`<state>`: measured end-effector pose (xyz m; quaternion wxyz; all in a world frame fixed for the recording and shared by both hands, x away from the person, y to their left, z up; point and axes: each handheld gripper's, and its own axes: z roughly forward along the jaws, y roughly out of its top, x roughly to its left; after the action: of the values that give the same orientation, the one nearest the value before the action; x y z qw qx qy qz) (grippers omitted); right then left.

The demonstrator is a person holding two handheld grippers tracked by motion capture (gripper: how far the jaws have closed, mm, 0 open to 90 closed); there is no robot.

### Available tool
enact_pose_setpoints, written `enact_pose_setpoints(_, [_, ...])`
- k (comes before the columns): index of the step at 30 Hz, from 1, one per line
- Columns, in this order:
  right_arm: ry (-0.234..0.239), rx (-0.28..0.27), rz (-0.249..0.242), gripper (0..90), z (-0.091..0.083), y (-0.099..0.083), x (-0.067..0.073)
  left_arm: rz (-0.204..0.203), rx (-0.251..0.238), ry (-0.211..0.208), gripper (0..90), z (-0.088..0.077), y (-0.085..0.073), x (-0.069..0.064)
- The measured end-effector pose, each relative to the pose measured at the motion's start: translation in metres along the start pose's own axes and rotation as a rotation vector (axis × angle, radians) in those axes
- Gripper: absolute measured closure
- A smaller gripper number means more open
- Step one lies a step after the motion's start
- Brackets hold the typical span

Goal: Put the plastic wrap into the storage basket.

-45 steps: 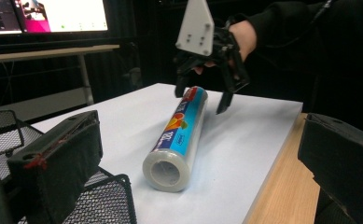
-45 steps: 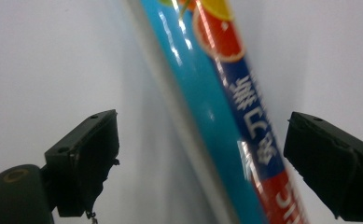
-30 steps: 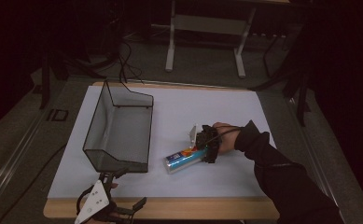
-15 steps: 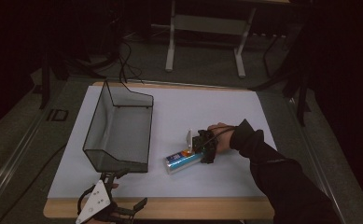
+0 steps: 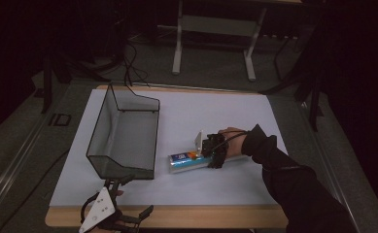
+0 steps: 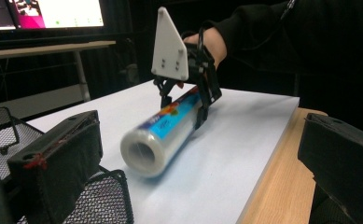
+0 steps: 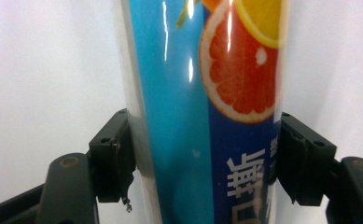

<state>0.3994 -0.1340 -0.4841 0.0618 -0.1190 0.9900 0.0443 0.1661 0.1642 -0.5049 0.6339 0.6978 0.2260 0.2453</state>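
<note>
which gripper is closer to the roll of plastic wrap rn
Right. The right gripper has its jaws against both sides of the roll. The left gripper sits at the table's near edge, by the mesh basket, apart from the roll.

Cling-film roll [image 5: 190, 161], blue citrus label, lying flat

A white-topped table [image 5: 235, 116] with a wooden front edge carries a black mesh basket [image 5: 123, 133] (left of centre) and a plastic-wrap roll [image 5: 189, 161] just right.
</note>
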Motion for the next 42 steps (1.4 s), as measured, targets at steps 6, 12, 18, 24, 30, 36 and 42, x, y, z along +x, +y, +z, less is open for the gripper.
enact_pose_setpoints(6, [-0.004, -0.035, 0.078, 30.9, -0.023, -0.006, -0.001, -0.004, -0.004, 0.003, 0.4, 0.000, 0.000, 0.000])
enact_pose_setpoints(12, [-0.015, -0.046, 0.171, 31.3, -0.049, -0.018, -0.006, 0.012, -0.006, 0.004, 0.4, 0.001, 0.001, -0.002])
enact_pose_setpoints(18, [-0.127, -0.192, 0.361, 31.5, -0.053, -0.042, -0.018, 0.011, -0.010, 0.005, 0.4, 0.001, 0.001, -0.002])
enact_pose_setpoints(24, [-0.195, -0.296, 0.490, 31.6, -0.043, -0.058, -0.028, 0.012, -0.005, -0.001, 0.4, 0.003, 0.001, -0.002])
enact_pose_setpoints(30, [-0.217, -0.270, 0.577, 31.6, -0.033, -0.062, -0.040, 0.016, -0.004, -0.004, 0.4, 0.002, 0.001, -0.002])
enact_pose_setpoints(36, [-0.217, -0.220, 0.671, 31.6, -0.018, -0.067, -0.055, 0.015, -0.012, -0.006, 0.4, 0.001, 0.001, -0.002])
enact_pose_setpoints(42, [-0.190, -0.186, 0.750, 31.7, -0.006, -0.071, -0.065, 0.014, -0.012, -0.012, 0.4, 0.002, 0.001, -0.002])
